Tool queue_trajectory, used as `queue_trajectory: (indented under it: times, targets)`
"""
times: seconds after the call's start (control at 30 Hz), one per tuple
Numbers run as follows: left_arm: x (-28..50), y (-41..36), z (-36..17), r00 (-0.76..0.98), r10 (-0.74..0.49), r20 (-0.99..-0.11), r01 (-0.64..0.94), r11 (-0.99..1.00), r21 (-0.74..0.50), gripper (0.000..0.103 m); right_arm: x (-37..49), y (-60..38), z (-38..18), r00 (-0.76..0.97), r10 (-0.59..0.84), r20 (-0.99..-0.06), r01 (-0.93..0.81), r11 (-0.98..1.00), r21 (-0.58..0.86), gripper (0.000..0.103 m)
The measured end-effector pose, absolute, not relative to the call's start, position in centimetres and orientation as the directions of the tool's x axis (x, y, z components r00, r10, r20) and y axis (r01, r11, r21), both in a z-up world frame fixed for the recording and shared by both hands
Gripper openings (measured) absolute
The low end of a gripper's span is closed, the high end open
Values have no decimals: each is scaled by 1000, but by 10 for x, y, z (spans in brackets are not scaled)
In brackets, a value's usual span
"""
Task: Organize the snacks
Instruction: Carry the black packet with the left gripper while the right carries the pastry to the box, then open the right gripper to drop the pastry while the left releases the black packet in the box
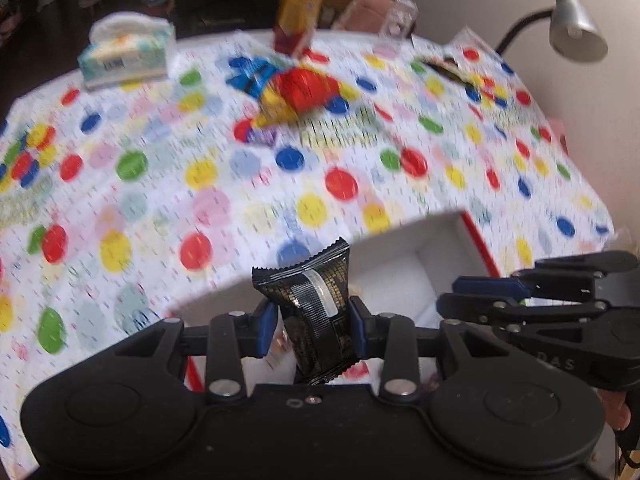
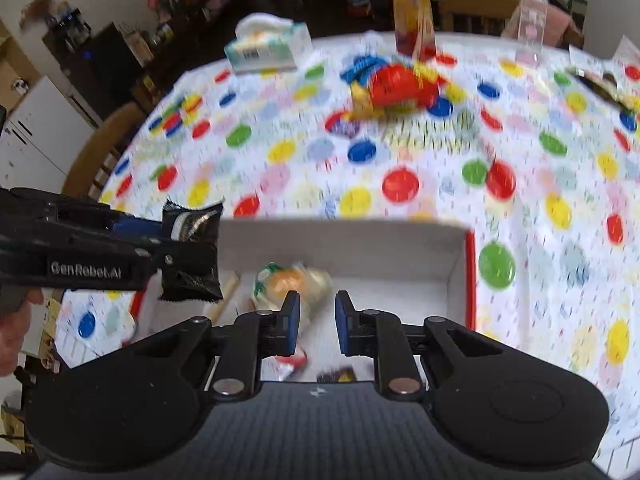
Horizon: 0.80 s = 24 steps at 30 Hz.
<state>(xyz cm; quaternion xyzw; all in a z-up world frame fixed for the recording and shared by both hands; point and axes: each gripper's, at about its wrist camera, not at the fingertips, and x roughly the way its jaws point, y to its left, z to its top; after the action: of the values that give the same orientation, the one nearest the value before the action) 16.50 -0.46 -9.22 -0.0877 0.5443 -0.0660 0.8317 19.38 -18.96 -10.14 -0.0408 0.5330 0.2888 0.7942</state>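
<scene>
Gripping a black packet (image 1: 316,312) by its middle, the left tool (image 1: 314,330) hangs right over the near left corner of the white box (image 1: 448,240), low in the frame. In the right wrist view that packet (image 2: 192,256) shows at left centre, still above the box wall, not inside. The right tool (image 2: 317,316) sits over the box with a gap between its fingers and nothing in them. Inside the box (image 2: 456,264) there is already an orange-and-green snack (image 2: 288,284) plus a few blurred wrappers near the bottom edge. More snacks wait mid-surface, a red and yellow pile (image 1: 300,96) in the upper centre, in front of the bottle (image 1: 298,16). My read: drop time. Best move looks like easing the packet past the rim, over bare floor beside the orange snack, then releasing low so it lands flat. Keep the two tools apart; they are close here.
</scene>
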Motion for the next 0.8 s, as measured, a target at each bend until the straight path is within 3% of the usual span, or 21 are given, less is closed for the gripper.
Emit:
queue_trajectory:
  times: [0.4,0.8]
  targets:
    - [152,-24,-154,284,-161,-945,48,987,-154,35,179,-205,-140,192,414,-890,-457,840,293,19]
    - [149,-27,-166,251,-149,-956,56,989,-139,38,173,-205,-138,181,427,-886,-461,833,307,19]
